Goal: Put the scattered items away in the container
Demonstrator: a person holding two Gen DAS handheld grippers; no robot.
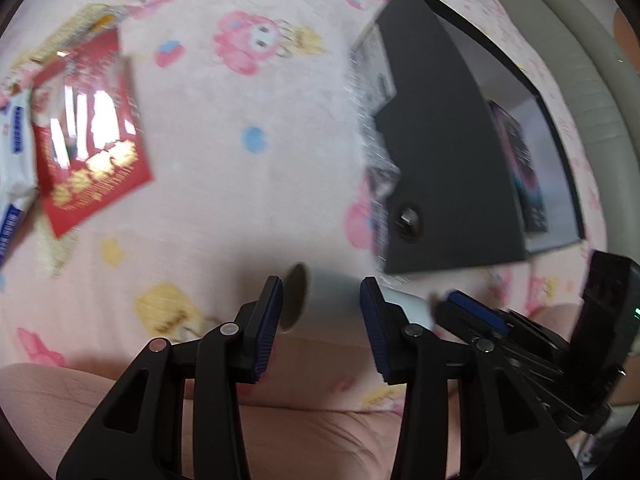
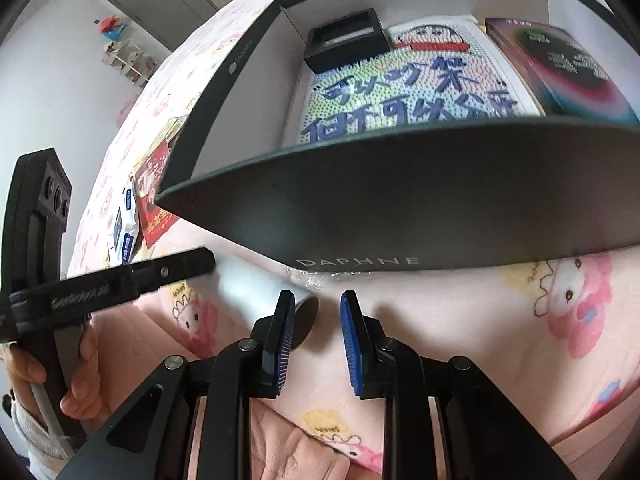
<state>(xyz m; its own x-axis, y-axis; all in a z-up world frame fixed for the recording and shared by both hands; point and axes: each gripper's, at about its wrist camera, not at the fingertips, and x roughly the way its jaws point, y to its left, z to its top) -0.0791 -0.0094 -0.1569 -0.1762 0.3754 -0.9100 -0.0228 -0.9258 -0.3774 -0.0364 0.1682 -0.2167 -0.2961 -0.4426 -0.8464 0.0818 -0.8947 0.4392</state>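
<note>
The dark box (image 2: 400, 208) sits on the pink cartoon-print bedspread (image 1: 224, 152) and is already part filled. The right wrist view shows inside it a printed sheet with blue characters (image 2: 404, 96) lying flat, a small black case (image 2: 348, 42) at about 11 o'clock from that sheet, and a purple carton (image 2: 560, 68) at its 2 o'clock side. So a fair share of the tidying looks done.

Left outside are at least four things. A white roll (image 2: 256, 284) lies on the bedspread just in front of the box's near wall, with some crinkled clear wrap (image 2: 312, 278) beside it. In the left wrist view, toward 9 o'clock and well apart from the box, lie a red packet (image 1: 92, 132), a white and blue pack (image 1: 16, 152) touching its left edge, and what looks like a gold-edged packet (image 1: 76, 28) above it, too blurred to name.

The left tongs (image 1: 320, 312) stand parted around the end of the roll, and I cannot tell whether the pads press it. The right tongs (image 2: 316, 320) are released, holding nothing, with the roll's open end just beside the left pad.

My judgement: the roll is the piece in hand, and the cluster at 9 o'clock comes after it, so roughly half remains
</note>
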